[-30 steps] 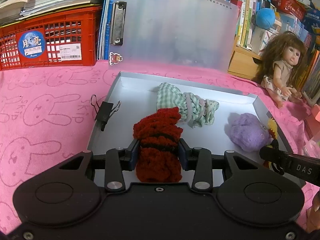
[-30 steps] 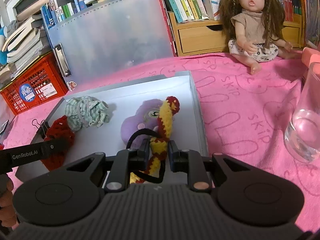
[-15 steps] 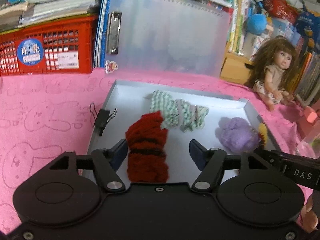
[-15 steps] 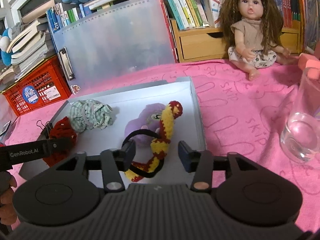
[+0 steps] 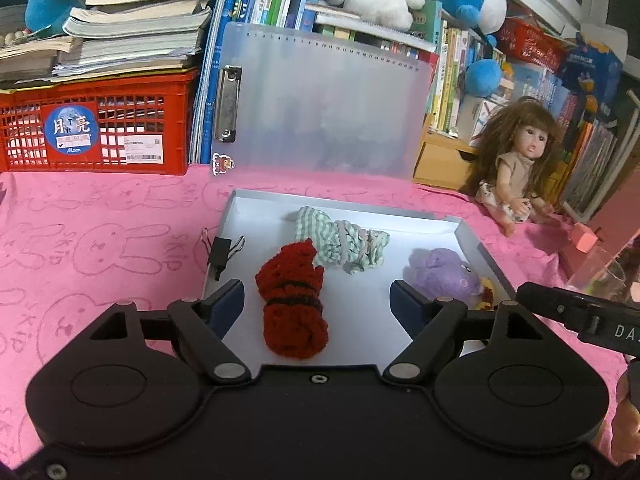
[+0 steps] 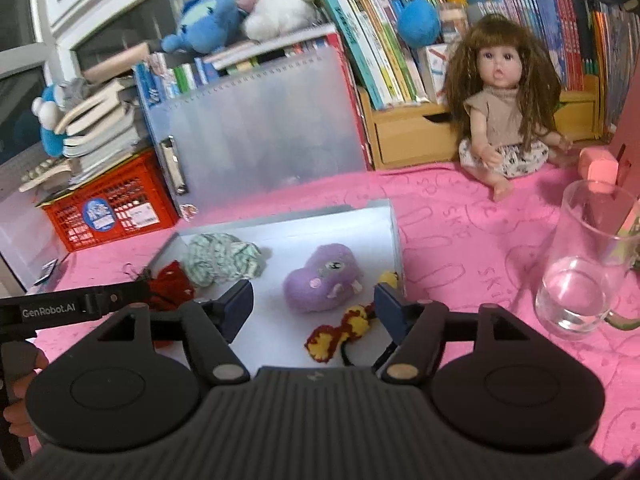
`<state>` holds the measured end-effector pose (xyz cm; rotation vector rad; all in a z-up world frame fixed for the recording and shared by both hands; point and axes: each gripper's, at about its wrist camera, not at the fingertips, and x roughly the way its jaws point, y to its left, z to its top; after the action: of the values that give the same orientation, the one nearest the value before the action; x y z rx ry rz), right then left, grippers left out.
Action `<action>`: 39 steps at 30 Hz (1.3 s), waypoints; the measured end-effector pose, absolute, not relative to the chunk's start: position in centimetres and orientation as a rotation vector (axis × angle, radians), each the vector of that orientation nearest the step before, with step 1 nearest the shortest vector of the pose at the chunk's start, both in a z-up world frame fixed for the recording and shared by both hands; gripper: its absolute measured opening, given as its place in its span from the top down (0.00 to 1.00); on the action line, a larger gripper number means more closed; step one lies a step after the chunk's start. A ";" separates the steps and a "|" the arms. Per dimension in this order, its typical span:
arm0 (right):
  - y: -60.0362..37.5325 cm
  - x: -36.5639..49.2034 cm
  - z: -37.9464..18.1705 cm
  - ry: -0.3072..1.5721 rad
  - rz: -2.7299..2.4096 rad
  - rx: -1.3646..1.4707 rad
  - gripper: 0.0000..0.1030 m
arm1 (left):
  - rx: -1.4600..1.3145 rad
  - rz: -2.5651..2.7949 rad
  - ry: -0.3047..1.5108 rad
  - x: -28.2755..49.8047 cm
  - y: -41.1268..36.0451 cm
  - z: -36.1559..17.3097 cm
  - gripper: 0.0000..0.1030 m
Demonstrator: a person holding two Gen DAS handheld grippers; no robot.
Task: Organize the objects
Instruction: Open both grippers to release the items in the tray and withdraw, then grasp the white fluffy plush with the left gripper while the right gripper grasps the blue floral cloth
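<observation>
I have both tools let go now. My left hand-held gripper [image 5: 316,300] has just been opening and stands spread, its pads clear of the red knitted roll [image 5: 294,312], which lies between them on the floor of the grey tray [image 5: 472,236]. My right hand-held gripper [image 6: 314,304] has likewise just been opening; the red-and-yellow knitted band [image 6: 344,330] lies in the tray between its pads, untouched, with a black loop beside it.

I read the layout as deliberate sorting: soft things go in the tray. In the left wrist view the red roll sits at 6 o'clock in the tray, the green checked cloth bundle [image 5: 344,242] just beyond it at 12, touching or nearly so, and the purple plush toy [image 5: 442,272] at 3 o'clock by the right wall. A black binder clip [image 5: 222,252] is clamped on the left rim at 9 o'clock, perhaps to hold the rim together.

Outside the tray, on the pink cloth of the table [image 5: 100,248], I see a glass mug [image 6: 588,264] at 3 o'clock and a doll [image 6: 504,108] at 1 o'clock in the right wrist view. My guess is these are next, or stay put; I can't tell which.
</observation>
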<state>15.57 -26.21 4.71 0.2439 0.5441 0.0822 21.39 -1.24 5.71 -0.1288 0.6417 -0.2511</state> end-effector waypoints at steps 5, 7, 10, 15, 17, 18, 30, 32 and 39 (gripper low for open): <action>-25.5 13.7 5.2 0.519 0.121 0.226 0.21 | -0.121 -0.269 0.620 19.2 -0.7 6.1 0.22; -25.1 13.1 5.2 0.510 0.137 0.214 0.21 | -0.118 -0.282 0.613 18.3 -0.6 6.1 0.22; -24.6 12.0 5.2 0.500 0.159 0.195 0.20 | -0.101 -0.297 0.605 17.0 -0.7 6.1 0.22; -23.8 10.5 5.0 0.493 0.183 0.178 0.18 | -0.084 -0.315 0.600 14.8 -0.8 5.6 0.22; -23.6 9.9 4.9 0.492 0.192 0.177 0.18 | -0.086 -0.325 0.599 14.0 -0.7 5.4 0.22; -23.5 9.5 4.8 0.491 0.196 0.176 0.18 | -0.086 -0.329 0.598 13.6 -0.7 5.3 0.22; -22.4 5.5 3.3 0.490 0.269 0.121 0.15 | -0.059 -0.352 0.619 9.9 -0.2 3.7 0.22; -22.2 5.1 3.1 0.491 0.278 0.104 0.15 | -0.053 -0.358 0.620 9.5 -0.1 3.4 0.21; -21.3 3.3 1.8 0.508 0.327 0.019 0.12 | -0.028 -0.382 0.630 8.3 -0.4 2.7 0.21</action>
<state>3.27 -21.33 1.85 0.0190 0.5081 0.3273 8.31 -0.37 2.71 -0.0283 0.6300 -0.3817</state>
